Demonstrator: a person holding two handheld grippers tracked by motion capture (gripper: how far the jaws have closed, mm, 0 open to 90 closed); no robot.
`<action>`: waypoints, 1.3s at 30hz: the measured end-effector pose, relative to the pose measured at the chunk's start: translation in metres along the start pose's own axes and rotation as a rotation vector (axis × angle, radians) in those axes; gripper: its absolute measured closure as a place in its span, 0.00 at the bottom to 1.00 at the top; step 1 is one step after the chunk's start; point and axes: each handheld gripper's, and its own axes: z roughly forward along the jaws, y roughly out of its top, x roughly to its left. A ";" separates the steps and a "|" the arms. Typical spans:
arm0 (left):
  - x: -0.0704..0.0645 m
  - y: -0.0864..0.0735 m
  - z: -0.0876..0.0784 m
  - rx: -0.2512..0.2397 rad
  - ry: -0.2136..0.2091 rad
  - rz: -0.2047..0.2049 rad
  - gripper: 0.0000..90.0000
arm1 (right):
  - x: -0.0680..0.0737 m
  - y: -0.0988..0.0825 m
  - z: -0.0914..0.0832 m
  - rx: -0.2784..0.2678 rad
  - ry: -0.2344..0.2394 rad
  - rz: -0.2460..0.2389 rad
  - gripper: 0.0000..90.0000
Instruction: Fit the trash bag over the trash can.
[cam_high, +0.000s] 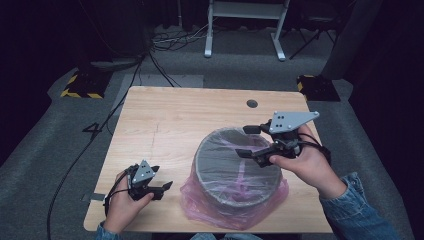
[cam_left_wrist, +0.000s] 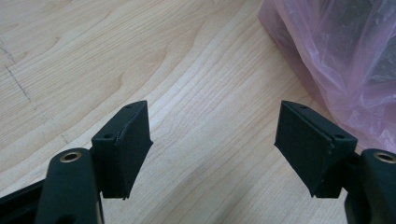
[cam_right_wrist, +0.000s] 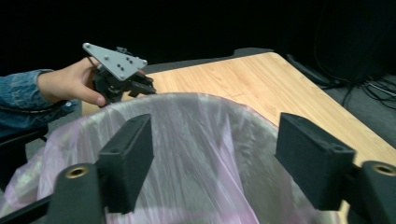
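A: Bin (cam_high: 235, 175) position and orientation?

B: Bin stands upright on the table (cam_high: 165, 120), mouth facing up, axis vertical. It sits toward the near right part of the tabletop. A pink bag (cam_high: 200, 200) lines it and spills over the rim, bunching on the wood around the base.

A: Right gripper (cam_high: 250, 142) state?

B: Jaws apart, nothing between them. It hovers over the far right side of the bin mouth, jaws pointing left across the opening. In the right gripper view the liner lies below and beyond the pads, not touching them.

A: Left gripper (cam_high: 162, 189)?

B: Jaws apart, empty, low over bare wood just left of the bag. In the left gripper view the bag (cam_left_wrist: 341, 60) lies at upper right, clear of the pads.

A: Edges and free room?

B: The bag's near fold lies close to the near table edge. Open tabletop extends left of and behind the bin.
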 end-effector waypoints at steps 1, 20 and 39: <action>0.000 0.000 0.001 0.001 -0.002 0.004 0.30 | 0.000 0.001 0.002 0.000 0.006 -0.002 0.36; -0.001 0.001 0.006 -0.006 -0.025 0.000 0.29 | 0.003 0.003 0.052 0.031 0.048 0.032 0.31; 0.000 0.001 0.008 -0.002 -0.032 0.006 0.29 | 0.008 -0.026 0.084 0.181 0.046 0.021 0.21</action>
